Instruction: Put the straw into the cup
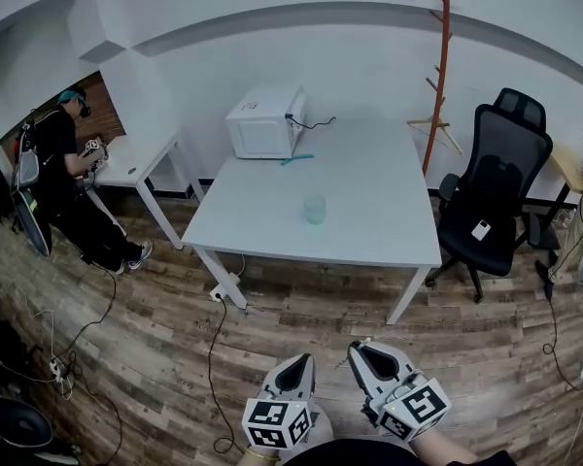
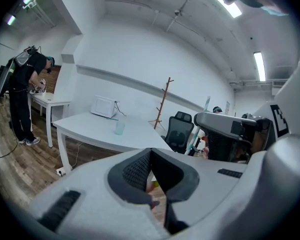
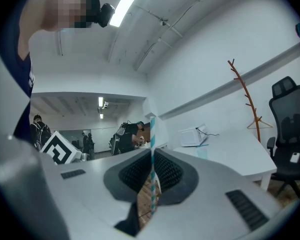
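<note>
While the white table [image 1: 369, 231] fills the middle of the head view with a white microwave [image 1: 265, 122] at its upper-left corner, both grippers sit at the bottom edge of that view, well apart from the table, so the step in hand looks like carrying the straw over. The left gripper [image 2: 150, 159] has its fingers together with nothing between them. The right gripper [image 3: 151, 154] has its fingers [image 3: 171, 173] clamped on the straw. The cup [image 1: 315, 208], pale and see-through, stands upright near the centre of the table. The straw [image 3: 152, 134], striped teal and white, stands upright in the grip, its top above the pads and its lower end showing below them. To do this well, I judge the straw should arrive vertical, its lower end brought right over the cup's mouth before going down, and be let go only once it is inside. The cup looks light, so a sideways nudge could tip it, and the free left gripper could steady it.
</note>
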Motion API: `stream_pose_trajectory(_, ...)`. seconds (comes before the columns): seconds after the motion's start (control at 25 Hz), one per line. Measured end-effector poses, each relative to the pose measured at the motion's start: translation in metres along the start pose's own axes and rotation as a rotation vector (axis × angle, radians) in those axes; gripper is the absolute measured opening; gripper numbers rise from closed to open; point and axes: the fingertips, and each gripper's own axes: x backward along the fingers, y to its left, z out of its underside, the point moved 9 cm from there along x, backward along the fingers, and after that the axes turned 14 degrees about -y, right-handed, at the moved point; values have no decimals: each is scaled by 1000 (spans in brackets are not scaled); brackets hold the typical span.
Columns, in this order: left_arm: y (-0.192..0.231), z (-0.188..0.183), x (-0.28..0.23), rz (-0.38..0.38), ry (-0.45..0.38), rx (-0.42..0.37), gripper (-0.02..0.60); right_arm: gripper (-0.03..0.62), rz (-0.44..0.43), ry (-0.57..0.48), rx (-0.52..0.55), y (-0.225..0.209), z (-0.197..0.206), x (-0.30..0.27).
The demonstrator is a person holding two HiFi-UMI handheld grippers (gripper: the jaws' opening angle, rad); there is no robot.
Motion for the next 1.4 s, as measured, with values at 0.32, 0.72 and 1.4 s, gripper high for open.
stream_pose_trajectory(0.32, 37, -18, -28, 12, 13, 9, 11, 37, 5, 10, 2, -6, 4, -51)
stream_pose_trajectory(0.72, 82, -33, -56, 52, 24, 16, 11, 37, 35, 18, 6, -6, 15, -102)
stream_pose_trajectory(1.4, 156, -52, -98, 97, 31, -1, 11, 37, 63, -1, 1, -8, 44, -185)
